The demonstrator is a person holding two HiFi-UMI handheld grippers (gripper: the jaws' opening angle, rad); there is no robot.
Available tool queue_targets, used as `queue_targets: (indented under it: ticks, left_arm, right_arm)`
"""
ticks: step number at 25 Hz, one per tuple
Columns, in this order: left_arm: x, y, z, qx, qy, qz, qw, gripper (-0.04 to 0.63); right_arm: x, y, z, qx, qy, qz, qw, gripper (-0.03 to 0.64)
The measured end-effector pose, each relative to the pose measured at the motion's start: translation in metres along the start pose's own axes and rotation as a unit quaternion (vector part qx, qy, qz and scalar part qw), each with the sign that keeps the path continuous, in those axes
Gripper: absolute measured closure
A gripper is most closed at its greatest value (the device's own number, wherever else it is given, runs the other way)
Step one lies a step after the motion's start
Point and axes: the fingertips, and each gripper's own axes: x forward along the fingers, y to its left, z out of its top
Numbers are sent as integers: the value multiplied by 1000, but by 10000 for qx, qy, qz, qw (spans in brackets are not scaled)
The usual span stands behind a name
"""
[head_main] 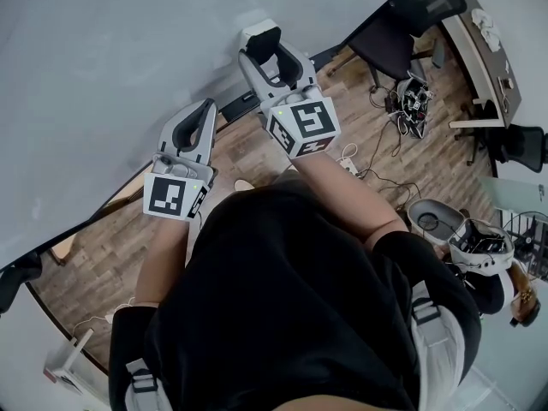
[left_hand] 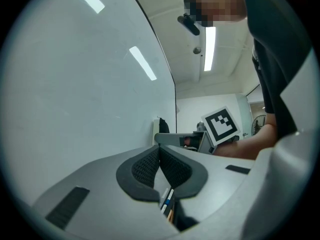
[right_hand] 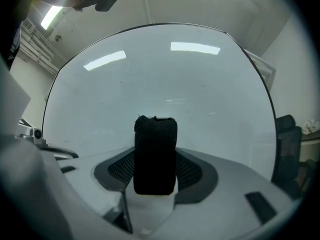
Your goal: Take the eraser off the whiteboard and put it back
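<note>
The eraser (right_hand: pixel 155 156) is a small upright block, black felt over a white body, set against the whiteboard (head_main: pixel 128 75). The right gripper (head_main: pixel 270 51) points level at the board, and its pads are clamped on the eraser's two sides. The left gripper (head_main: pixel 204 110) is held level just beside it, also aimed at the board, with its jaws together and nothing between them.
</note>
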Motion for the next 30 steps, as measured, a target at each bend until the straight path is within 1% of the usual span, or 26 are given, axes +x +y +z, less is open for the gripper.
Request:
queue_targets:
  ticks: [8,12,17,20,24,30]
  left_arm:
    - [-2,-8,0,-84,-21,-74,9999,600]
    - [4,-12,-2,-117,-6,-67,9999,600]
    - [6,-24,-2,-63,1,39,10000,600]
    - [2,-38,0,-56,-14,167,9998,600]
    - [-1,-58,0,-54,7,363,9993,600]
    - [-4,-103,7,50,-8,671,9977,600]
  right_arm:
    - [-17,-1,9,75,-39,36,10000,394]
    - [-29,-11,9,110,-40,103,9999,394]
    - [-48,-21,5,37,-1,250,9997,394]
    - [-65,-23,2,25,12,428,9991,394]
    - [-89,-24,2,77,-62,770,9970,394]
    - [-138,-28,12,-26,-176,1365,9905,394]
